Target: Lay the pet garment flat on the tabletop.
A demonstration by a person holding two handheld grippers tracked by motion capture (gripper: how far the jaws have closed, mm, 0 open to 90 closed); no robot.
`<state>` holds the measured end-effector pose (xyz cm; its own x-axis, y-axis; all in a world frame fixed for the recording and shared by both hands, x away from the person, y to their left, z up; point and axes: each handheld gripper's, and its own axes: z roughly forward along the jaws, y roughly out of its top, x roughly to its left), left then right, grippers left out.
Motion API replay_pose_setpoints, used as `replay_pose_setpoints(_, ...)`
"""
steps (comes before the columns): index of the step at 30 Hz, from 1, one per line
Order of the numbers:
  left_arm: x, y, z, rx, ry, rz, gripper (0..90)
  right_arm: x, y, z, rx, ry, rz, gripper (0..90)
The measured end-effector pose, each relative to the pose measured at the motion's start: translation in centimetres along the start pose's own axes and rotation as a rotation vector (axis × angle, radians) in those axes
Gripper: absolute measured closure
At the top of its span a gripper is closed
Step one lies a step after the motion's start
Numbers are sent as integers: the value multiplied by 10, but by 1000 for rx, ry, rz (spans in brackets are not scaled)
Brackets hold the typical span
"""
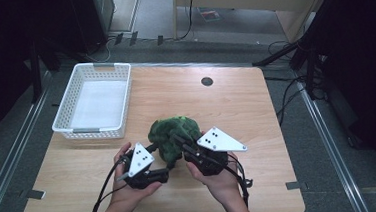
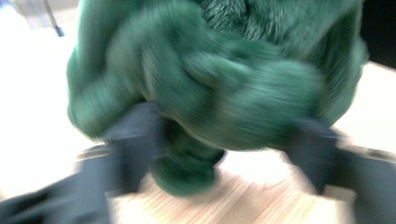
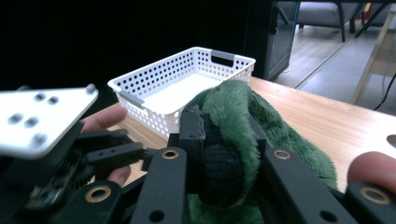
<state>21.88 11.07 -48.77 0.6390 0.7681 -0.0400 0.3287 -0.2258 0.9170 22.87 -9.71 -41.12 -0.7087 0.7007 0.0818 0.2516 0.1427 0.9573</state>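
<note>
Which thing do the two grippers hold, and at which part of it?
The right gripper is shut on a fold at the edge of the green plush cloth. The left gripper has cloth between its jaws, but blur hides any grip.

Two black hand-held grippers, left gripper (image 1: 151, 151) and right gripper (image 1: 181, 142), each topped by a grey three-cornered plate dotted with small dark screws. Black cables trailing back from both bodies. Flat black linkage bars with brass-ringed pivot holes leading up to the right jaws. Bare forearms behind, no sleeves in view.
</note>
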Motion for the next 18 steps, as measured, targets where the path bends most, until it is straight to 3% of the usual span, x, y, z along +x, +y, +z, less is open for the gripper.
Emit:
replay_pose_setpoints(1, 7, -1, -2, -7, -27, -27, 528, -1, -1, 0, 3, -2, 2, 778)
replay_pose_setpoints(3, 22, -1, -8, -25, -35, -74, 693, -6, -3, 0, 8, -6, 12, 774)
replay_pose_setpoints(6, 32, 0, -14, -50, -56, -107, 838, -12, -6, -1, 22, -17, 22, 773)
replay_pose_setpoints(11, 48, 0, -22, -70, -86, -126, 868, -22, -9, -4, 22, -22, 49, 768)
replay_pose_setpoints(13, 55, -1, -23, -72, -107, -153, 870, -24, -9, -3, 27, -37, 35, 751)
replay_pose_setpoints(14, 58, -1, -23, -72, -103, -163, 870, -25, -11, -2, 36, -62, 14, 729)
replay_pose_setpoints(16, 63, -2, -24, -65, -88, -177, 871, -28, -17, 3, 79, -162, -40, 664)
replay_pose_setpoints(18, 66, -3, -24, -59, -79, -185, 872, -38, -25, 9, 118, -208, 6, 599)
